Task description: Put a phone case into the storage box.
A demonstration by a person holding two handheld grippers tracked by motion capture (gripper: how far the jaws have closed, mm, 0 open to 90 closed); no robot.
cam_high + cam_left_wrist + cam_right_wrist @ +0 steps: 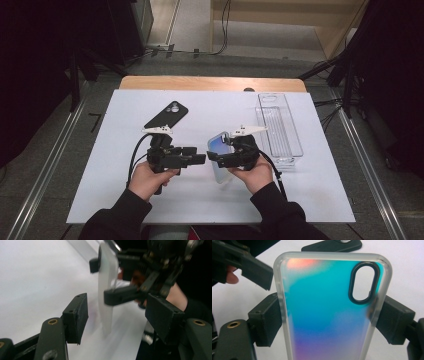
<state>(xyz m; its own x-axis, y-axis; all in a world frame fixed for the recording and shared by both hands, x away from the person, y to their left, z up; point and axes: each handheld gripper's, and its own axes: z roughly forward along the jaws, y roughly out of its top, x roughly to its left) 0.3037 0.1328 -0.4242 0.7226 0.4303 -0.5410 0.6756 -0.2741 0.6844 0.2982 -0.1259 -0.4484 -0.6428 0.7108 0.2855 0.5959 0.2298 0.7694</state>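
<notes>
A translucent phone case [327, 310] with an iridescent blue-to-purple back and a black-rimmed camera opening stands on edge above the white table. My right gripper [328, 322] is shut on it, one pad on each long side. In the high view the right gripper [212, 156] holds the case [219, 145] near the table's middle. My left gripper [202, 159] faces it tip to tip. In the left gripper view its jaws [120, 317] stand open, the case [106, 315] upright just ahead of them and untouched by either pad. A black phone [167, 116] lies face down behind the left gripper.
A clear plastic tray [280, 125] lies at the right rear of the white table cover [125, 200]. The table's wooden back edge [210, 82] shows beyond the cover. Metal rails run along the floor on both sides.
</notes>
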